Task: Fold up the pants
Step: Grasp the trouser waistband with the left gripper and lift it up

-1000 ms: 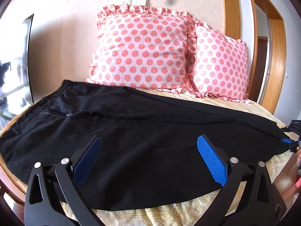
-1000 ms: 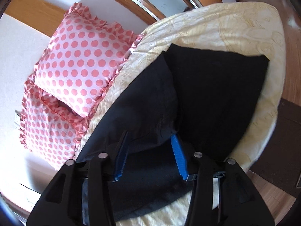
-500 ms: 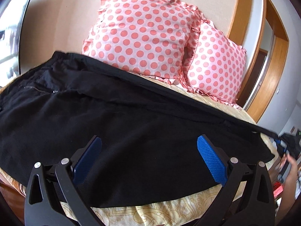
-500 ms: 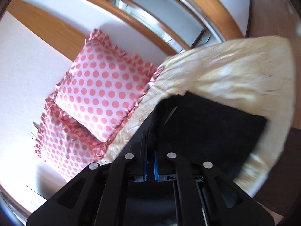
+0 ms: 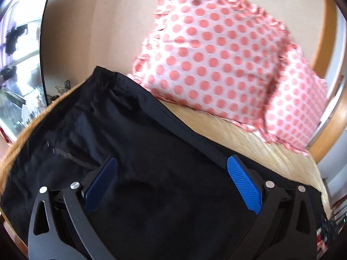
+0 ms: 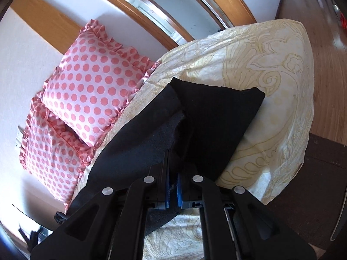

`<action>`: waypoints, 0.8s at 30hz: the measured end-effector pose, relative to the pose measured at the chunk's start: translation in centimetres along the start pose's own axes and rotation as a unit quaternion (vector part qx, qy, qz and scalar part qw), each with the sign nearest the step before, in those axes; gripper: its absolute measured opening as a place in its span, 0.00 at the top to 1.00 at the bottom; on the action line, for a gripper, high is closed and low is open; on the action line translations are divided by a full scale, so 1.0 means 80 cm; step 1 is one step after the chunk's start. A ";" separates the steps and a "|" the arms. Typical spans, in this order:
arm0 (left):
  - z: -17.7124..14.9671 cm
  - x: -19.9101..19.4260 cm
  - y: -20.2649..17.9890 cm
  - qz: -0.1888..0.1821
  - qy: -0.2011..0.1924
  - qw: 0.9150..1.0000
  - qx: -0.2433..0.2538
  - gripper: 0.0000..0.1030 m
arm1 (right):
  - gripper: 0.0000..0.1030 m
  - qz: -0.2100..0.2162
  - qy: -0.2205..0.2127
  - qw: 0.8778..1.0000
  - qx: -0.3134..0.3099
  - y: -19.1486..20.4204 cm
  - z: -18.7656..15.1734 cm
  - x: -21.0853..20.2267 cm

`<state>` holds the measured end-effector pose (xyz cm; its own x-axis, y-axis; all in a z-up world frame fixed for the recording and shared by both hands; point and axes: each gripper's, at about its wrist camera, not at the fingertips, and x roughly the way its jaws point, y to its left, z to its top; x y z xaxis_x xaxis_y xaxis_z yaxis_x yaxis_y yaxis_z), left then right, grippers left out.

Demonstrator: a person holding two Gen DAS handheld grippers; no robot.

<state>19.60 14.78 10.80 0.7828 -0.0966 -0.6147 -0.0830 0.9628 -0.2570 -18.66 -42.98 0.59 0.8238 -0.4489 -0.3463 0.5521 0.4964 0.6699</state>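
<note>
Black pants (image 5: 151,162) lie spread across the bed, waistband and zipper at the left in the left wrist view. My left gripper (image 5: 171,184) is open, its blue pads wide apart just above the upper part of the pants. My right gripper (image 6: 172,186) is shut on the near edge of a pant leg (image 6: 216,117), lifting the cloth into a raised fold, while the leg's end lies flat on the bed toward the far right.
Two pink polka-dot pillows (image 5: 212,54) (image 6: 91,91) lean against the wall at the head of the bed. The cream patterned bedspread (image 6: 271,86) ends at a wooden floor (image 6: 325,43) with a dark mat on the right. A mirror stands at left (image 5: 19,65).
My right gripper closed on the pant leg edge and has lifted it. My left gripper moved left and closer to the waist end of the pants, staying open.
</note>
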 end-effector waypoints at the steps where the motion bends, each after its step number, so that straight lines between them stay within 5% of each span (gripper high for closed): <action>1: 0.021 0.019 0.003 0.014 0.008 1.000 0.001 0.02 | 0.95 0.001 0.001 1.000 -0.001 0.001 0.002 0.000; 8: 0.112 0.163 0.019 0.092 0.096 0.989 -0.062 0.03 | 0.95 -0.007 0.005 1.000 -0.010 0.006 0.000 -0.002; 10: 0.120 0.201 0.023 0.108 0.131 0.982 -0.081 0.13 | 0.95 -0.009 0.007 1.000 -0.012 0.007 0.000 -0.002; 12: 0.123 0.225 0.030 0.115 0.155 0.976 -0.104 0.33 | 0.95 -0.010 0.009 1.000 -0.013 0.008 0.001 -0.001; 13: 0.122 0.230 0.035 0.116 0.159 0.974 -0.114 0.39 | 0.95 -0.012 0.011 1.000 -0.015 0.009 0.002 0.000; 16: 0.115 0.235 0.057 0.099 0.169 0.968 -0.159 0.81 | 0.95 -0.016 0.013 1.000 -0.023 0.012 0.003 0.001; 20: 0.108 0.206 0.070 0.084 0.142 0.971 -0.172 0.88 | 0.95 -0.018 0.013 0.999 -0.033 0.016 0.006 0.004; 24: 0.100 0.127 0.070 0.061 0.084 0.982 -0.155 0.89 | 0.95 -0.009 0.009 0.999 -0.035 0.020 0.015 0.004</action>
<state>32.03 21.24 9.06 0.6454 -0.0503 -0.7622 -0.3743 0.8490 -0.3730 -17.66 -43.22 2.30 0.8158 -0.4449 -0.3694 0.5735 0.5404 0.6157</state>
